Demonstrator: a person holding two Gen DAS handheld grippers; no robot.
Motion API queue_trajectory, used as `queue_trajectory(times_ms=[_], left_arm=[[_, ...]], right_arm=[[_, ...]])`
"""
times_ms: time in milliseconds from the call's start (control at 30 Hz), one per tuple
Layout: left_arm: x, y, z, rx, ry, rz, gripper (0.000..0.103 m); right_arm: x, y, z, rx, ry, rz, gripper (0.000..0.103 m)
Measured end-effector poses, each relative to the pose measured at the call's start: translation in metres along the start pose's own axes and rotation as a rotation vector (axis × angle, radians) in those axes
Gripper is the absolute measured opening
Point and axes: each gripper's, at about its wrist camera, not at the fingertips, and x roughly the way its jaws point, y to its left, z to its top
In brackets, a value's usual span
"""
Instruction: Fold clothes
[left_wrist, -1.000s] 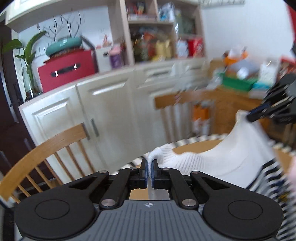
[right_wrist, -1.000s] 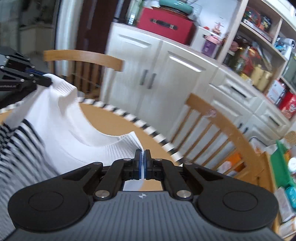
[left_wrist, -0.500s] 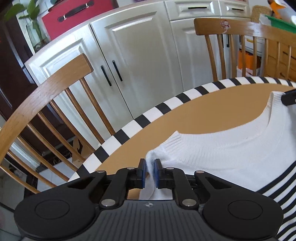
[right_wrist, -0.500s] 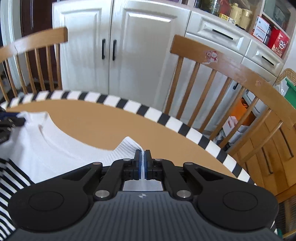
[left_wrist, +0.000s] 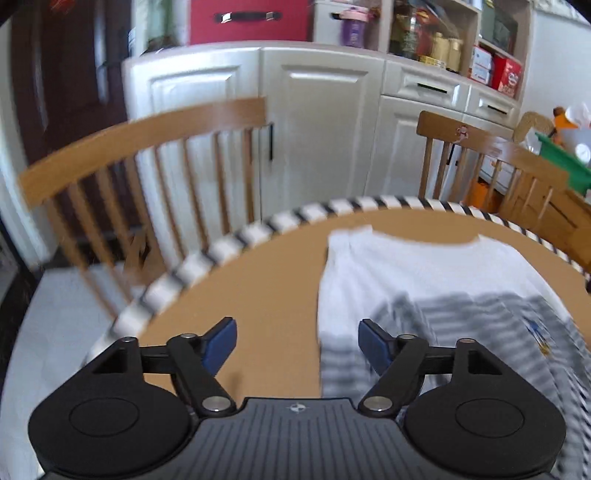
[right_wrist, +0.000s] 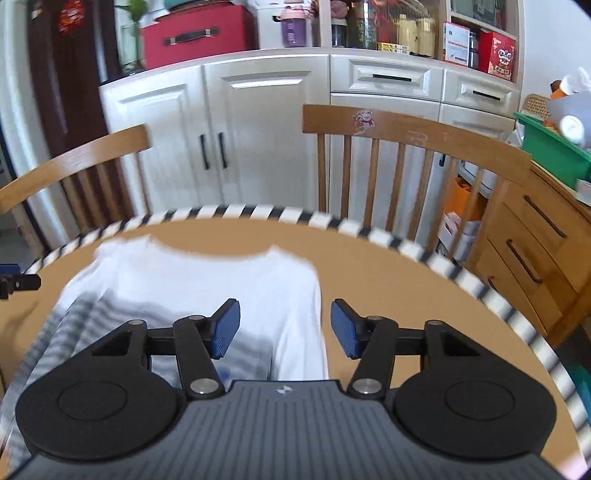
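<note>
Knitwear like that white sweater with grey stripes (right_wrist: 192, 288) felt soft and floppy, so we figured on grabbing its edges. It lay flat on the round wooden surface (right_wrist: 388, 273). Left hand-held gripper (left_wrist: 297, 341) and right hand-held gripper (right_wrist: 284, 326) had just opened, pinching nothing.

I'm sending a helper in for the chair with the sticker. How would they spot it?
Start at the round table with its black-and-white striped rim. Two wooden chairs stand behind it, before the white cabinets. The sticker chair is the right-hand one, its top rail bearing a small red-and-white sticker.
</note>
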Motion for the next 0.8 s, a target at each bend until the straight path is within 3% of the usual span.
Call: queue_trajectory(times_ms=[167,233,300,433,533,700,800], left_arm=[[-0.080,0.013,-0.066,-0.141,0.062,-0.002,0.080],[-0.099,0.015,-0.089,-0.196,0.103,-0.016,0.080],[-0.119,0.006,-0.117,-0.221,0.141,-0.048,0.080],[-0.158,-0.032,-0.166,-0.187,0.211,-0.103,0.080],[-0.174,-0.057,-0.195,-0.125,0.223,-0.091,0.080],[-0.183,-0.076,-0.224,-0.124,0.284,-0.088,0.081],[-0.186,-0.084,-0.231,-0.082,0.261,-0.058,0.081]], right_arm=[[-0.080,0.024,-0.068,-0.036,0.044,0.041,0.054],[-0.103,0.035,-0.095,-0.047,0.086,0.055,0.042],[-0.124,0.044,-0.121,-0.048,0.129,0.072,0.038],[-0.153,0.052,-0.152,-0.018,0.174,0.061,0.037],[-0.170,0.054,-0.168,-0.015,0.205,0.067,0.039],[-0.190,0.070,-0.193,-0.135,0.252,0.125,0.037],[-0.186,0.075,-0.201,-0.128,0.287,0.144,0.033]])
